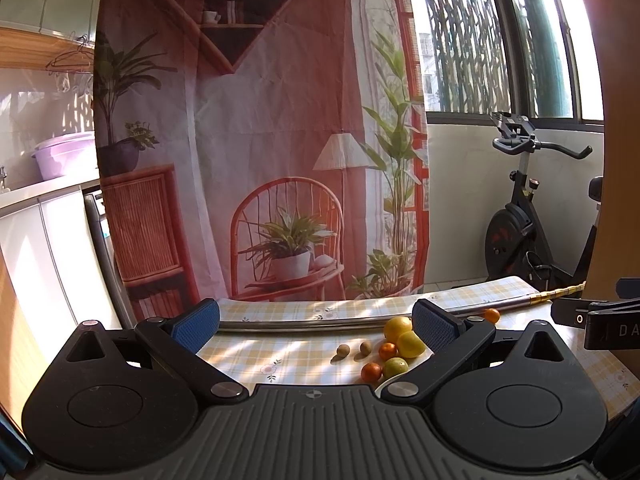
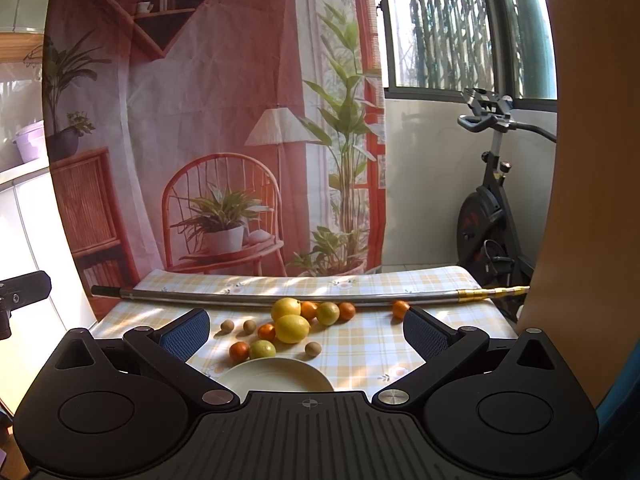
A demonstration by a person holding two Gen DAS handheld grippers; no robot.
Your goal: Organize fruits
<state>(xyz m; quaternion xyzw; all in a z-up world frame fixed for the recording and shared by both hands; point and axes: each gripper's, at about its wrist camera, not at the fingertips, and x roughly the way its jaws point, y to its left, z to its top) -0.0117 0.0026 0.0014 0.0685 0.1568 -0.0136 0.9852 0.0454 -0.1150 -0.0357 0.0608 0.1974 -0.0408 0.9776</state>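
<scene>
**Tools spread over loose fruit, plate bare**

Left tool (image 1: 316, 326) hovers above the near edge of the tabletop (image 1: 256, 350), its blue pads wide apart with nothing between them. Right tool (image 2: 306, 330) hangs the same way, spread wide and holding nothing, aimed straight at the fruit.

Seen from the right wrist, going left to right: two small brown fruits (image 2: 227, 325) lie side by side, then an orange (image 2: 239, 351) touching a lime (image 2: 262, 349) just beyond the rim of the plate (image 2: 276, 374). Past them a lemon (image 2: 292, 328) sits in front of a second lemon (image 2: 285, 308), with more oranges and another lime (image 2: 327, 313) packed around. A third brown fruit (image 2: 313, 348) rests alone near the plate, and one orange (image 2: 400, 308) sits well apart to the right, against the metal pole (image 2: 280, 300).

No fruit is on the plate, so sorting looks barely begun.

Risks, as I judge them: the fruits are round and touch each other, so closing on one may nudge its neighbours into rolling, perhaps off the tabletop. The small brown ones could slip out of wide pads. A pad coming in low might catch the plate rim and shove it.
</scene>
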